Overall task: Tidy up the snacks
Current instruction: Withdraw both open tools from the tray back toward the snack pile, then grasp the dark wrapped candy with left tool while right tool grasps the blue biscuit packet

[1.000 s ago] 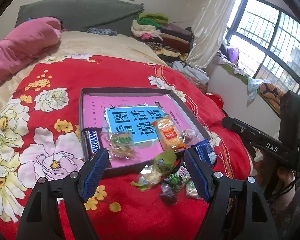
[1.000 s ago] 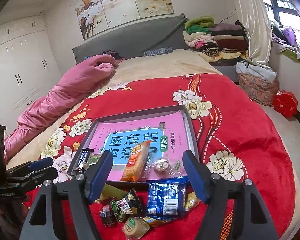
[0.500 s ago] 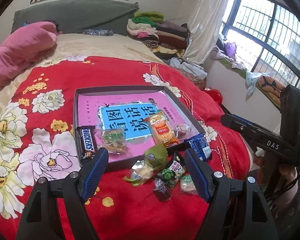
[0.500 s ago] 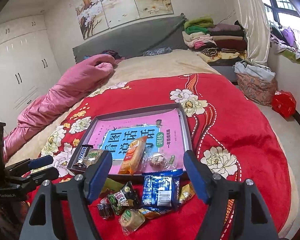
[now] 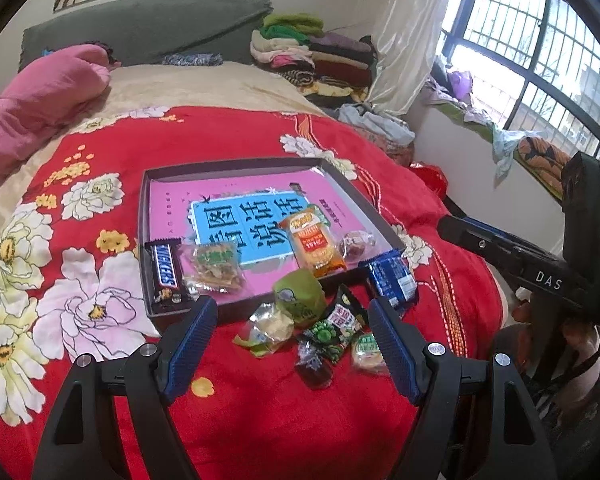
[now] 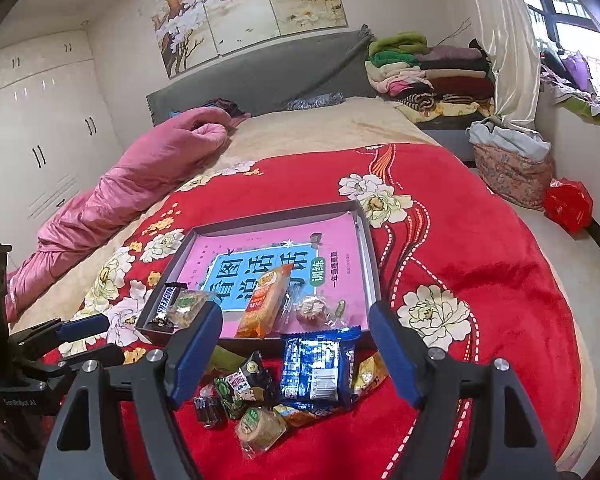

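"SNICKERS" on chocolate bar; "DAS" on right gripper body.

tray on blanket | book in tray | Snickers bar at tray's near-left corner | loose snack pile on blanket, near side of tray

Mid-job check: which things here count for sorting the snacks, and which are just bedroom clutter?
Job:
- tray
- Snickers bar
- orange cracker pack
- blue biscuit pack
- loose wrapped snacks on the red blanket
- left hand-held gripper, right hand-held gripper, both open

Clutter:
- pink quilt
- folded clothes
- red bag
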Action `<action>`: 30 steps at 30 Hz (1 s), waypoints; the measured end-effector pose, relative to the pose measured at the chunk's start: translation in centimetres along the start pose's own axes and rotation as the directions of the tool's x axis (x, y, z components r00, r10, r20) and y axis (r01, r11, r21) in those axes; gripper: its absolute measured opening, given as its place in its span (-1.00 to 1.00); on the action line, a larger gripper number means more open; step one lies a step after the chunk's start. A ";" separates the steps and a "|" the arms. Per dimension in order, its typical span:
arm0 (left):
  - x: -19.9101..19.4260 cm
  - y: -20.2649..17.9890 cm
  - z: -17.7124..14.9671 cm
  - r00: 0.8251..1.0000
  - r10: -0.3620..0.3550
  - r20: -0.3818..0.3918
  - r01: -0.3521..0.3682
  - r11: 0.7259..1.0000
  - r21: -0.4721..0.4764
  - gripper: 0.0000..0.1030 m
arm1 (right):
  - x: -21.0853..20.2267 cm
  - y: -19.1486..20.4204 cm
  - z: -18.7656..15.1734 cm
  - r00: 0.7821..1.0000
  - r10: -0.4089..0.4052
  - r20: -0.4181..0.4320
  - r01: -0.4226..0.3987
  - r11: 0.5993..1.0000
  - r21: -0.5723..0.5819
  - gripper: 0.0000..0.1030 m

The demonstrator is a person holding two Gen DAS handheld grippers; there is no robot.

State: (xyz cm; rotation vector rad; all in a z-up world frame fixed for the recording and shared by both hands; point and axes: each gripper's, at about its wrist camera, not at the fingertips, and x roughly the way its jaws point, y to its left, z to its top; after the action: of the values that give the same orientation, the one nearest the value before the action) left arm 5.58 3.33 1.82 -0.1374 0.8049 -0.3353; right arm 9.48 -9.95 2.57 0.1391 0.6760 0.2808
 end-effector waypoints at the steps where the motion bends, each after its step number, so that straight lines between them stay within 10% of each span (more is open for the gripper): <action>1: 0.2 -0.1 -0.1 1.000 0.001 -0.008 -0.001 1.000 0.001 0.54 | 0.0 0.0 -0.1 1.000 0.001 -0.002 -0.001 1.000 0.001 0.47; 30: 4.8 -2.3 -4.3 0.972 -0.007 -0.236 0.013 1.000 0.023 0.54 | 0.8 0.1 -3.3 0.996 0.010 -0.085 -0.014 0.999 -0.049 0.49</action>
State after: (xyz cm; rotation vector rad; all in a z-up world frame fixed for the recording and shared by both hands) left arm 5.02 -0.47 -3.83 -0.0796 1.0352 -0.3754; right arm 7.95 -9.47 -0.47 0.0845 0.7517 0.3158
